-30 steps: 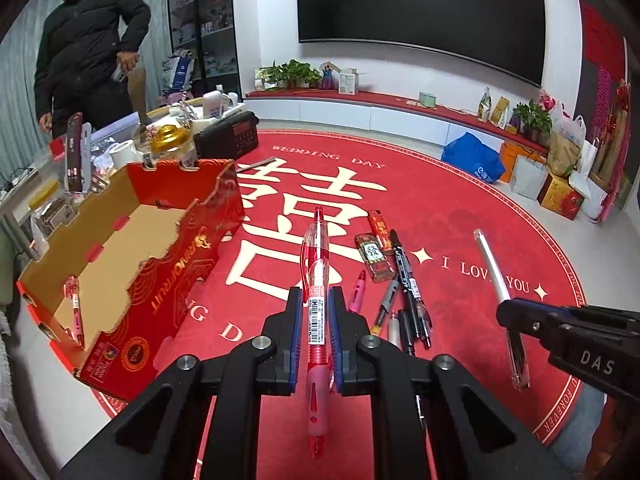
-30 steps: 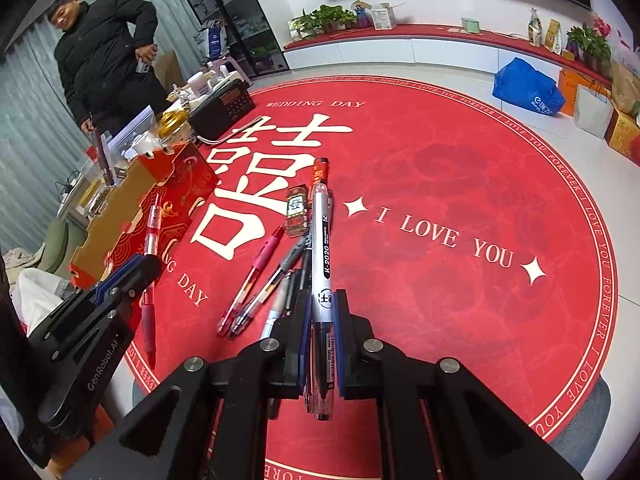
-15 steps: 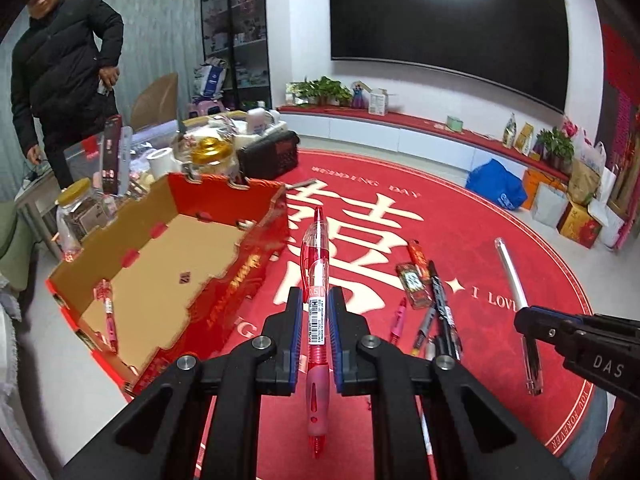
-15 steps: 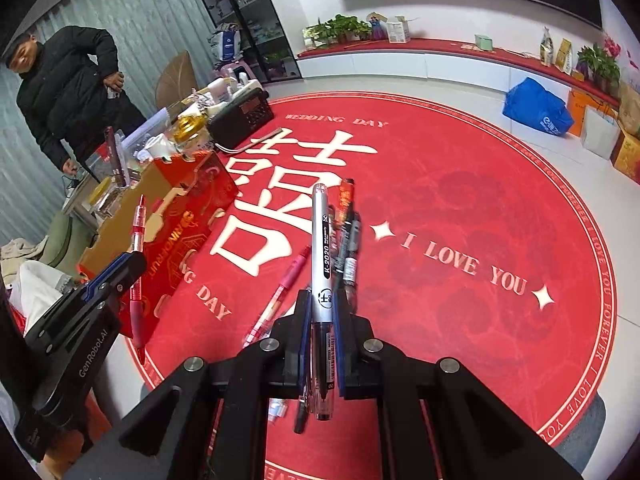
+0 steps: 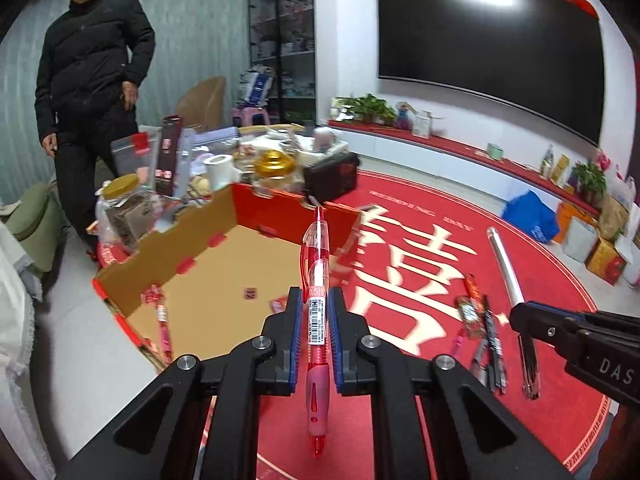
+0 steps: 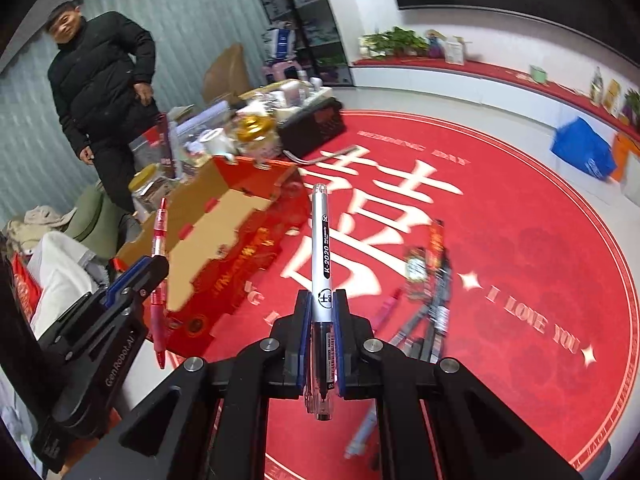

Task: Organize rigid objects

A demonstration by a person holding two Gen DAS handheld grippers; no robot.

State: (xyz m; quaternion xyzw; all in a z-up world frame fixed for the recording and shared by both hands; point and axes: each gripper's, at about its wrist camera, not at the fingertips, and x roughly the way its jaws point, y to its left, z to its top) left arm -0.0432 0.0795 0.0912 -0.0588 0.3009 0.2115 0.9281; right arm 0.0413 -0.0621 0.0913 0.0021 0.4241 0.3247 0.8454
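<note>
left wrist view: left gripper (image 5: 316,316) clamped on red pen (image 5: 317,300) over cardboard box (image 5: 192,236) mid-left, right gripper (image 6: 323,320) clamped on white pen (image 6: 322,256), one pen (image 5: 163,330) boxed, loose pens (image 5: 486,344) lower right remain on rug

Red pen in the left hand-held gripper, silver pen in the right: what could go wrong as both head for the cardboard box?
1. The red pen is pinched near its grip in the left hand-held gripper, with a long barrel ahead; it could clip the cardboard box wall.
2. The silver pen in the right hand-held gripper follows close beside; the two could collide over the box.
3. Either pen could bounce out on release.
</note>
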